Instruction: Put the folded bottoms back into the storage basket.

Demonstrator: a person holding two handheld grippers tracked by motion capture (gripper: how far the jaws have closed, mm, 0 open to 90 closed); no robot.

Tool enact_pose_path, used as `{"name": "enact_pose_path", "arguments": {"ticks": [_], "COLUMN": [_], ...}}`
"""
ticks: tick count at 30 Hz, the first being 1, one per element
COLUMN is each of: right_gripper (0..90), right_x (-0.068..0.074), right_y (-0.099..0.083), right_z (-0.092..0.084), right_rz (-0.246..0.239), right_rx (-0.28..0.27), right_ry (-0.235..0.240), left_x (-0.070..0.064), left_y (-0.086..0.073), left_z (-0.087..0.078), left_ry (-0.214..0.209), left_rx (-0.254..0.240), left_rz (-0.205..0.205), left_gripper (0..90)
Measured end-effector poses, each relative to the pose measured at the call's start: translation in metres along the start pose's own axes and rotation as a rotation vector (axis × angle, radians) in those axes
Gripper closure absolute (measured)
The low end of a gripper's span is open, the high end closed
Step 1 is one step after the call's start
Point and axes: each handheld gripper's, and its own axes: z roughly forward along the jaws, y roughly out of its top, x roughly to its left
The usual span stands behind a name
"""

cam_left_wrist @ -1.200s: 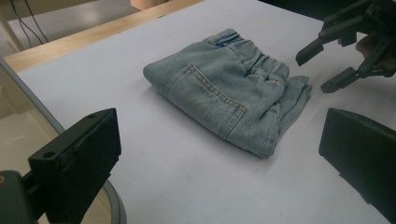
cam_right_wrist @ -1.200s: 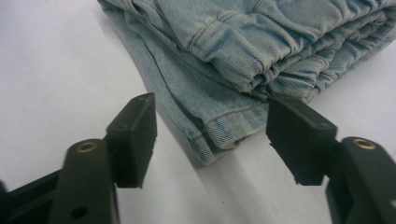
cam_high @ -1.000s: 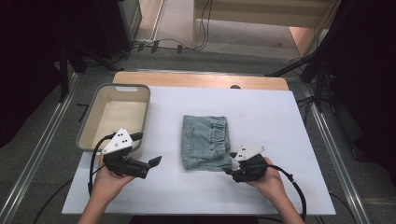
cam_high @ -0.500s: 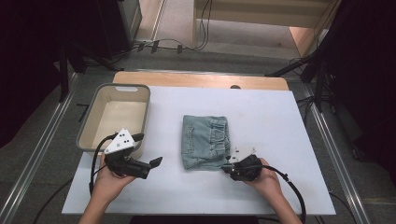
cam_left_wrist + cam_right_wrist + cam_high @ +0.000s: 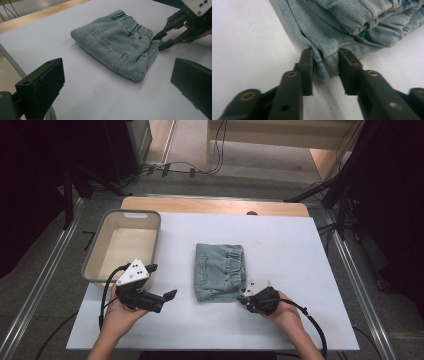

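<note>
A white table with a wooden far edge stands on a grey floor. Cables trail beyond it, dark drapes hang either side, and metal rails flank the table.

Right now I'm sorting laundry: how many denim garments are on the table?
1: the folded denim garment lies mid-table, right of the bin, its near right corner between the right hand-held gripper's jaws. Nothing visibly hidden.
</note>
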Motion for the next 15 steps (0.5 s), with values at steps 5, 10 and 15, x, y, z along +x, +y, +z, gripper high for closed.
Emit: {"name": "enact_pose_path", "arguments": {"ticks": [5, 10, 15], "right_gripper": [70.1, 69.9, 72.5], "right_x": [-0.001, -0.002, -0.003], "right_y": [-0.001, -0.001, -0.001], "right_z": [0.000, 0.000, 0.000], "right_rz": [-0.005, 0.011, 0.014], "right_rx": [-0.010, -0.011, -0.017], "right_ry": [-0.006, -0.001, 0.004], "left_x": [-0.003, -0.007, -0.010], "left_y": [0.003, 0.009, 0.015], "left_z": [0.006, 0.016, 0.026], "left_ry": [-0.010, -0.023, -0.033], "left_rx": [0.003, 0.013, 0.017], "left_rz": [0.007, 0.021, 0.022], "left_gripper": [0.0, 0.0, 0.0]}}
